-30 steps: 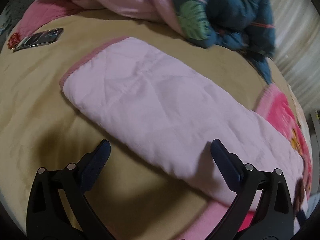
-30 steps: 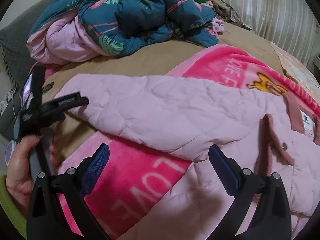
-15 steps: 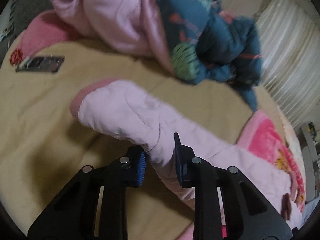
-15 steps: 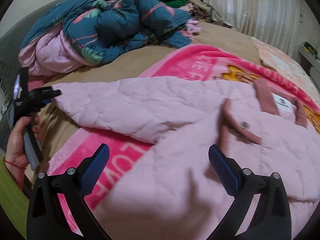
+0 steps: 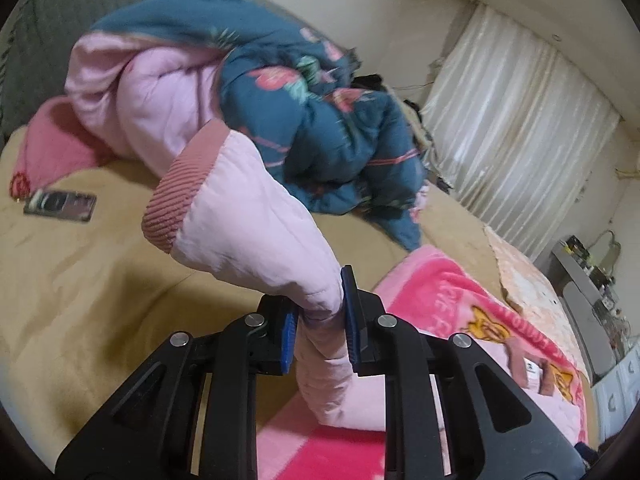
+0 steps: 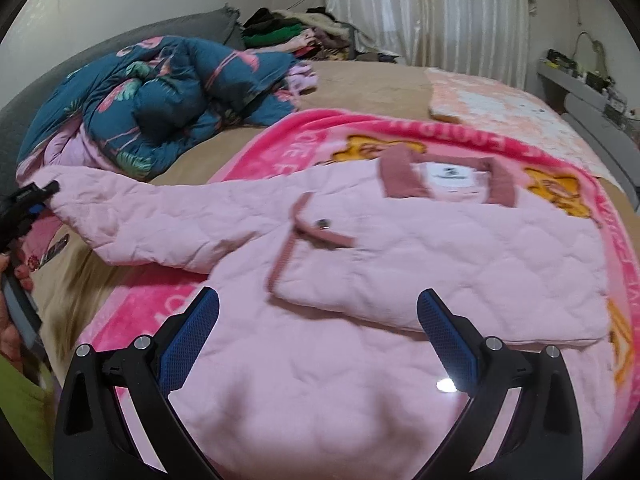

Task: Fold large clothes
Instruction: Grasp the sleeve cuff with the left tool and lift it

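A pale pink quilted jacket (image 6: 440, 248) lies spread on a bright pink blanket (image 6: 304, 136), collar away from me. Its long sleeve (image 6: 152, 220) stretches to the left. My left gripper (image 5: 318, 330) is shut on that sleeve (image 5: 256, 232) near its ribbed darker pink cuff (image 5: 180, 192) and holds it raised off the bed. In the right wrist view the left gripper (image 6: 28, 200) shows at the sleeve's far left end. My right gripper (image 6: 318, 340) is open and empty, hovering over the jacket's lower body.
A bundled teal floral duvet (image 6: 160, 96) with pink lining (image 5: 160, 92) lies at the head of the tan bed (image 5: 80, 280). A phone (image 5: 60, 206) lies on the sheet at left. Clothes (image 6: 296, 36) are piled by the curtain (image 5: 516, 140). A shelf (image 6: 592, 88) stands at right.
My left gripper closed on the sleeve near the cuff and lifted it off the bed. My right gripper moved right along the jacket toward the collar side, still open.
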Available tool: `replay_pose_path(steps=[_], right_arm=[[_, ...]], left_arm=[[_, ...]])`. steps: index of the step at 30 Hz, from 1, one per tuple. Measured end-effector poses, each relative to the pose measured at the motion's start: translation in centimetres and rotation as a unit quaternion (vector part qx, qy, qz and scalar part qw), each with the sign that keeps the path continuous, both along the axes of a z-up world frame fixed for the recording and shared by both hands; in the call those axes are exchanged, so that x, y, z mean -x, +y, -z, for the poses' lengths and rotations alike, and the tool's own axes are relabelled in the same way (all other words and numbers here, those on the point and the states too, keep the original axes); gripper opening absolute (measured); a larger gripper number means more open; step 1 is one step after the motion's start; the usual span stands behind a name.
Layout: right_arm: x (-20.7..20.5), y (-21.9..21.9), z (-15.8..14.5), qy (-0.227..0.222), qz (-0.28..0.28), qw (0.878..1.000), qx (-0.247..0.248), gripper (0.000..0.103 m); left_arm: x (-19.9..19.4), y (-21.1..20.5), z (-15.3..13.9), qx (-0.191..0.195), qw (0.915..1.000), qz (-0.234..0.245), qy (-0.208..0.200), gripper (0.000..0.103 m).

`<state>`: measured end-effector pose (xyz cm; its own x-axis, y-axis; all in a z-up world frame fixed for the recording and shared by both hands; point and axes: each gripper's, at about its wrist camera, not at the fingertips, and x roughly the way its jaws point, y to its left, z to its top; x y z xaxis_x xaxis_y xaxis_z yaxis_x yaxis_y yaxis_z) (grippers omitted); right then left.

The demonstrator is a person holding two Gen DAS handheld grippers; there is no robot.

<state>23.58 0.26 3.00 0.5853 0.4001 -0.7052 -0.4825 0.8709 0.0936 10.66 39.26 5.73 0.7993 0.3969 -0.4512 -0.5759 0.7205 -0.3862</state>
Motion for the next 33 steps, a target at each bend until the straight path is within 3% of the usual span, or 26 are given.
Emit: replay_pose_path(steps=[4,8,16,33], right_arm=[[0.2,-2.9,-0.8,-0.003,0.010,1.000,-0.010,0.099],[0.7,-5.0,-1.4,0.007,0.011,0.999,-0.044,0.099],[1.3,-8.3,-3.3,-0.007,0.015,0.998,-0.063,0.099],[1.0,-15.9,-4.3,-0.045,0.039,0.995,-0.081,0.099]], left_arm=[[-0.4,-2.8,-2.0,-0.038,0.9991,0.016,0.007,0.012],[-0.8,-5.5,-4.3,-0.060,0.9976,0.033,0.005,0.012],[-1.7,-10.8,-8.5,-0.100,0.9932,0.061,-0.005,0.012],[-5.5,-19.8,-11.7,-0.154,0.9777,0.143,-0.003,0.012]])
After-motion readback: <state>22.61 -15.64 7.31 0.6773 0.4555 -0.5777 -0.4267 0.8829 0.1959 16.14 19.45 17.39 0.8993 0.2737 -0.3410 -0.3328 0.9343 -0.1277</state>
